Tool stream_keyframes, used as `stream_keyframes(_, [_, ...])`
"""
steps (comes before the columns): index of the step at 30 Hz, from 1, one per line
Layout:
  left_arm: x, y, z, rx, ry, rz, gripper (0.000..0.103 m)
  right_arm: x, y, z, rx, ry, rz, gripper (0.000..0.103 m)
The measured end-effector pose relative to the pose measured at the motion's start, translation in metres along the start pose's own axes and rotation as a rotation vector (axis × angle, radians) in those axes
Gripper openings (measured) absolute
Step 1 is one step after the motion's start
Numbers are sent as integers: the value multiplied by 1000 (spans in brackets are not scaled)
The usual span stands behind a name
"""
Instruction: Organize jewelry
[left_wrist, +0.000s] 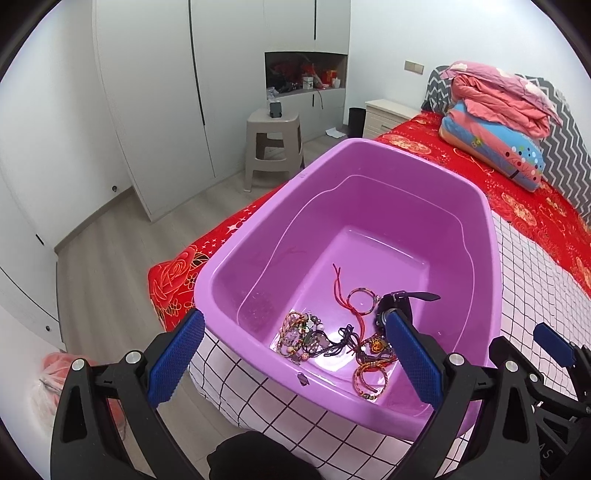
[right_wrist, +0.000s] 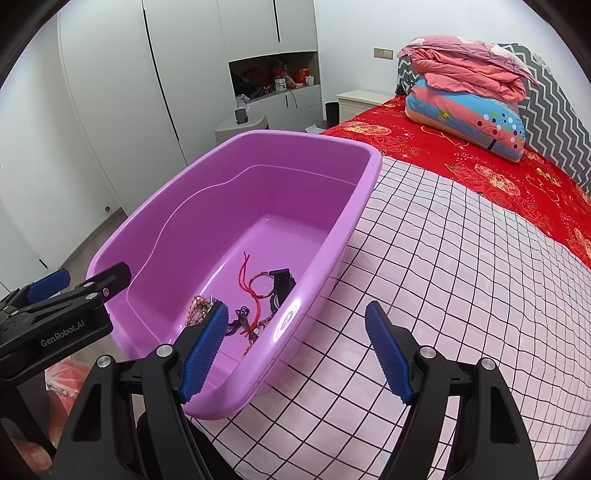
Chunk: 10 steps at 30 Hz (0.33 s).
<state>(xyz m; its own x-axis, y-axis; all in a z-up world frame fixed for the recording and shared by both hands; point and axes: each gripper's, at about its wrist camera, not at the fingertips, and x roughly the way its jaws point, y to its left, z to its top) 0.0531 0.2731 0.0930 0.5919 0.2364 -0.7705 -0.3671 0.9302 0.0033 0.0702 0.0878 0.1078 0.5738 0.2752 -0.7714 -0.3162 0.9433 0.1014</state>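
Observation:
A purple plastic tub (left_wrist: 369, 155) sits on the bed near its corner; it also shows in the right wrist view (right_wrist: 236, 147). In its near end lies a tangle of beaded and cord bracelets (left_wrist: 314, 338), a red cord bracelet (left_wrist: 354, 302) and a black watch (left_wrist: 399, 301). The same jewelry (right_wrist: 255, 299) shows in the right wrist view. My left gripper (left_wrist: 295, 343) is open and empty, above the tub's near end. My right gripper (right_wrist: 295, 325) is open and empty, straddling the tub's right rim.
The tub rests on a white sheet with a black grid (right_wrist: 461, 277) over a red floral bedspread (left_wrist: 517, 199). Folded quilts (left_wrist: 498, 122) lie at the headboard. A beige stool (left_wrist: 273, 144), a nightstand (left_wrist: 388, 114) and wardrobes (left_wrist: 166, 92) stand beyond the bed.

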Motion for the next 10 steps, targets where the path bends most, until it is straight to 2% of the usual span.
stream_keyframes(10, [3, 4, -1, -32, 30, 12, 97, 2, 2, -3, -1, 2, 6, 73])
